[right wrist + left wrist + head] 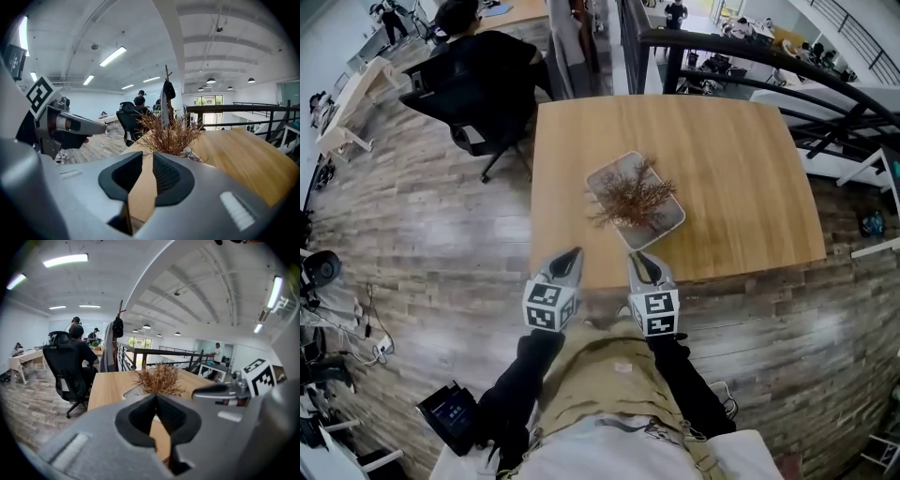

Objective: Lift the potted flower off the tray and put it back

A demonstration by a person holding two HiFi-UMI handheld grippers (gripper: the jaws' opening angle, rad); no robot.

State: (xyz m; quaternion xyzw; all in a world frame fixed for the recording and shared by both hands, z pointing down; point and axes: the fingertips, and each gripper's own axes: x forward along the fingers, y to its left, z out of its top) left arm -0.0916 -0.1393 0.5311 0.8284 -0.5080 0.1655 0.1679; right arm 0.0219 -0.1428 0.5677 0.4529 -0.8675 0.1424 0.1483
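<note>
A potted flower (630,197) with dry brown sprigs stands in a pale grey tray (605,172) in the middle of the wooden table (741,187). Both grippers hover at the table's near edge, short of the tray, pointing at it. The left gripper (572,255) is shut and empty, its pads meeting at the tips (155,398). The right gripper (639,260) has its jaws a narrow gap apart (147,159), nothing between them. The flower (159,379) (171,136) rises just beyond each pair of jaws. The pot itself is hidden by the sprigs.
A person in black sits on an office chair (478,84) at the table's far left corner. A dark railing (750,52) runs behind the table. Wood floor lies to the left, with a black device (450,412) by my feet.
</note>
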